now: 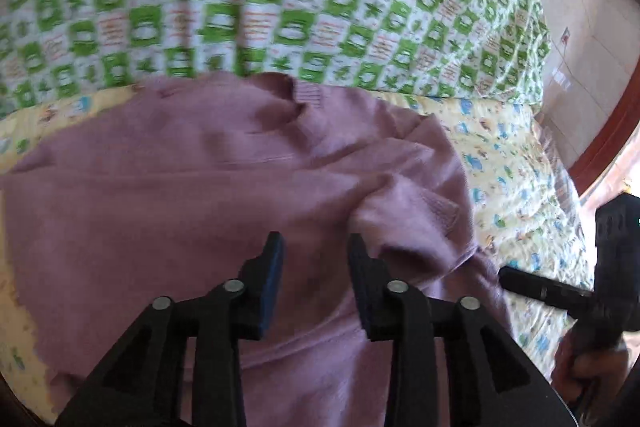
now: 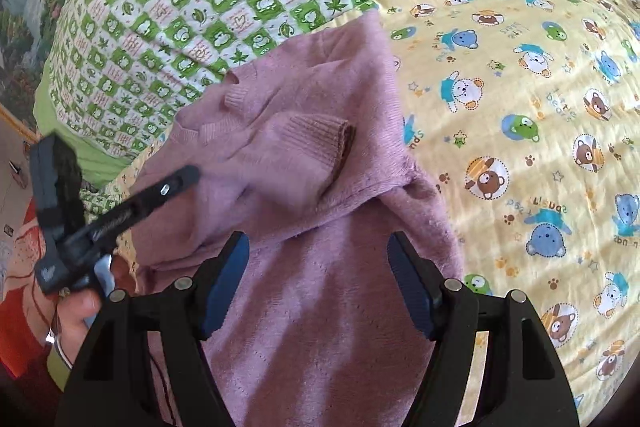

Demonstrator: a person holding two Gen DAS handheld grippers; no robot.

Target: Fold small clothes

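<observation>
A mauve knitted sweater [image 2: 304, 163] is spread on the bed's yellow bear-print sheet [image 2: 520, 99], one ribbed cuff [image 2: 320, 135] folded over its body. The left gripper [image 1: 316, 247] is held above it, jaws partly apart and empty. The right gripper [image 2: 318, 247] is held with jaws wide, nothing gripped.

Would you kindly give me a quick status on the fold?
Both tongs, left and right, open, nothing gripped. Pink sweater on the bear-print sheet, sleeve folded across the body. Nothing in the way.
</observation>
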